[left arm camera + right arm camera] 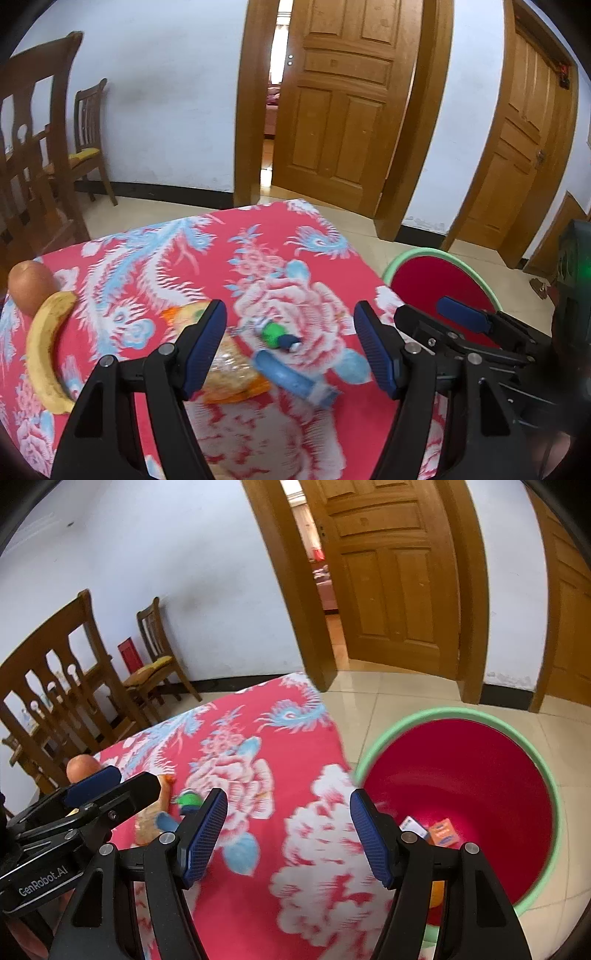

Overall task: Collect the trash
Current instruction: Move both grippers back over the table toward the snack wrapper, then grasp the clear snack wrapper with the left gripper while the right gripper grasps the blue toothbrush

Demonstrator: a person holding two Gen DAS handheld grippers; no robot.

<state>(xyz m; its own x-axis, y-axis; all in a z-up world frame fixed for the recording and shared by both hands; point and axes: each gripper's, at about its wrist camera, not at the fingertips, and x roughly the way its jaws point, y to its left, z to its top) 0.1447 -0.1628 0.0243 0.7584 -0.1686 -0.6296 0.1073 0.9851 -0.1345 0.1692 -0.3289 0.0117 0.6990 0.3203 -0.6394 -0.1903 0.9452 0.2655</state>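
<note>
Here: left gripper (pixel 290 349) jaws released | right gripper (pixel 288 830) jaws released | wrappers (pixel 236 373) blurred, half hidden

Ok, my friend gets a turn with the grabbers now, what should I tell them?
Left gripper: open, empty, over the table's trash.
Right gripper: open, empty, at the table edge beside the bin.
Bin, on the floor right of the table: some small packets are in it.
Left on the tablecloth: snack bag, blue wrapper, green scrap.
The banana and round fruit look like food, probably not trash.
</note>
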